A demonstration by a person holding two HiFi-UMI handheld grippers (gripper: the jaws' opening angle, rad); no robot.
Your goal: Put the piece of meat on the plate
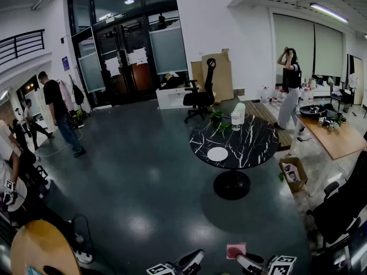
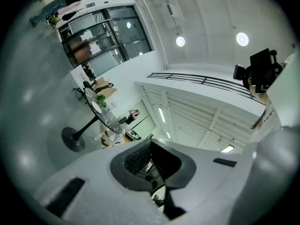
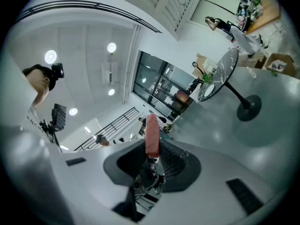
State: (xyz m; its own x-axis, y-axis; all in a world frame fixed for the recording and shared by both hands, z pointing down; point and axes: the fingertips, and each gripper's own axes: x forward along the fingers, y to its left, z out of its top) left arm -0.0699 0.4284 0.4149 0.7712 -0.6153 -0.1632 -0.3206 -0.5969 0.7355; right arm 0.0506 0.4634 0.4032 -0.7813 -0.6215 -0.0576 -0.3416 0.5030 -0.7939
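Note:
A pink piece of meat (image 3: 152,134) stands edge-on between the pads of my right gripper (image 3: 152,146), which is shut on it. In the head view the meat (image 1: 235,250) shows at the bottom edge, at the tip of the right gripper (image 1: 243,260). My left gripper (image 1: 192,261) is beside it on the left, its jaws together with nothing between them; the left gripper view shows the same gripper (image 2: 151,161). The white plate (image 1: 217,153) lies on a round black marble table (image 1: 252,148) far ahead across the floor.
A jug (image 1: 237,117) and a plant (image 1: 219,119) stand at the marble table's far side. A cardboard box (image 1: 293,173) sits by its right, a wooden table (image 1: 338,139) beyond. An office chair (image 1: 200,96) stands behind. A wooden round table (image 1: 40,251) is at bottom left. People stand left and right.

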